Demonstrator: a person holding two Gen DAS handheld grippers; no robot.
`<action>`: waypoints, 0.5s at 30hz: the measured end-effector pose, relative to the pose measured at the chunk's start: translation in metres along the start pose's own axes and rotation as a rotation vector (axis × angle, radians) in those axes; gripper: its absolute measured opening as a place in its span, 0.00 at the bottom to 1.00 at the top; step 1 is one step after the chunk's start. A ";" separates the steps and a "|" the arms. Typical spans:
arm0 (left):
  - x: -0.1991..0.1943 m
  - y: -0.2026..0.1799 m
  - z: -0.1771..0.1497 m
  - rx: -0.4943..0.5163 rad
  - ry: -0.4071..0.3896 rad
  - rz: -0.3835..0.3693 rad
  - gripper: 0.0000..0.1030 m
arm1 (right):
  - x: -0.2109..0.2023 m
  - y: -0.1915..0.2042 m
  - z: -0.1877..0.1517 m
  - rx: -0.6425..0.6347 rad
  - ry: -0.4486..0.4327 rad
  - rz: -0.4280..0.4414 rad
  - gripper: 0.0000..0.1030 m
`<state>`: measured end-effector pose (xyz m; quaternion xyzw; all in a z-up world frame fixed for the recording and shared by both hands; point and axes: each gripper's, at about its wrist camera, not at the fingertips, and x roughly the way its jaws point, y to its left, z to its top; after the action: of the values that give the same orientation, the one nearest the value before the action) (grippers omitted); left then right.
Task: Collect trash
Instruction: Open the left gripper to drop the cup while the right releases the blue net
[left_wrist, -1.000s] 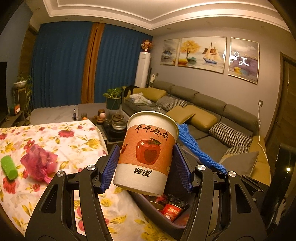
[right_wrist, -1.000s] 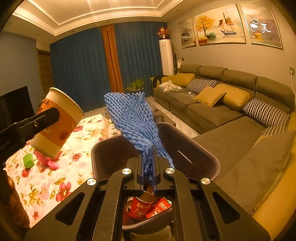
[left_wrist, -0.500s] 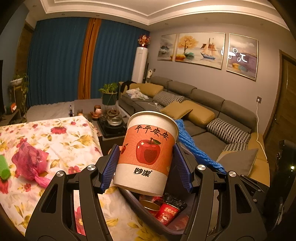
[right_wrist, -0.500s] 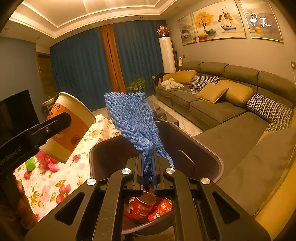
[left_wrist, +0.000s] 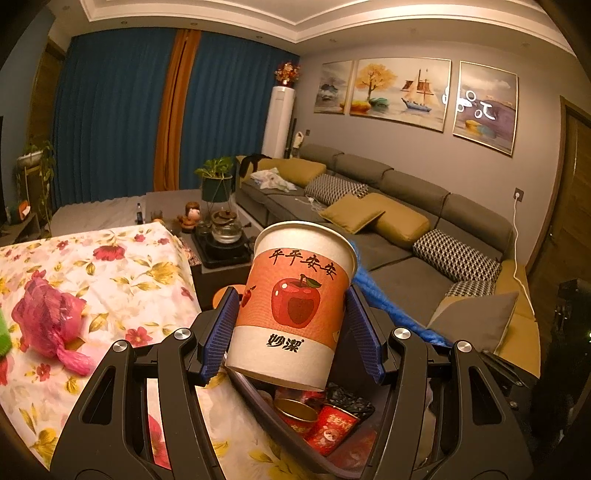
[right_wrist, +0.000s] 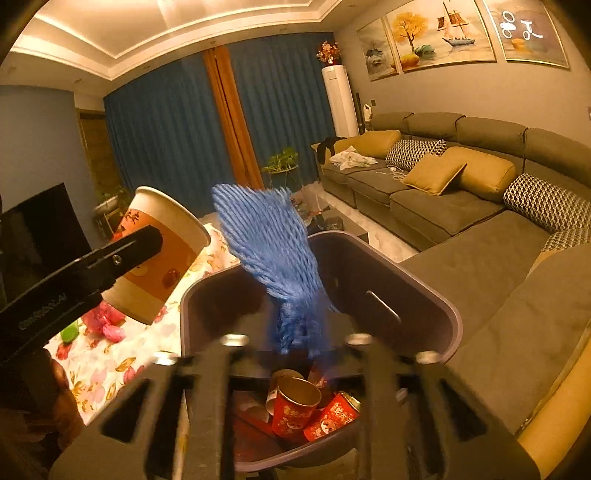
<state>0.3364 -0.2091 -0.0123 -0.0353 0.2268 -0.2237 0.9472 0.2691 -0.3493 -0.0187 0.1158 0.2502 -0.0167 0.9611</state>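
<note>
Your left gripper (left_wrist: 291, 325) has its jaws about half open and clamped on the paper cup (left_wrist: 295, 306), pads pressing both sides; the cup tilts slightly, mouth up, above the near rim of the trash bin (right_wrist: 436, 306). Your right gripper (right_wrist: 291, 341) is blurred; its jaws have just been opening and now stand apart, no longer pinching the blue foam net (right_wrist: 273, 254), which hangs between them over the bin's mouth. Inside the bin lie red paper cups (right_wrist: 295, 406). In the right wrist view the held cup sits at nine o'clock from the net. On the floral bench (left_wrist: 122, 266), a pink plastic bag (left_wrist: 48, 321) lies at nine o'clock from the cup
</note>
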 end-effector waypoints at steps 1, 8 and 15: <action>0.001 0.000 0.000 -0.001 0.001 0.000 0.57 | -0.002 0.000 0.000 -0.002 -0.011 -0.012 0.49; 0.009 -0.004 -0.004 0.006 0.019 -0.008 0.58 | -0.009 -0.013 0.001 0.046 -0.044 -0.046 0.68; 0.017 -0.015 -0.010 0.041 0.050 -0.031 0.58 | -0.021 -0.017 0.000 0.063 -0.083 -0.088 0.75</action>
<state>0.3395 -0.2303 -0.0255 -0.0135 0.2453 -0.2437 0.9382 0.2493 -0.3663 -0.0123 0.1342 0.2143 -0.0715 0.9649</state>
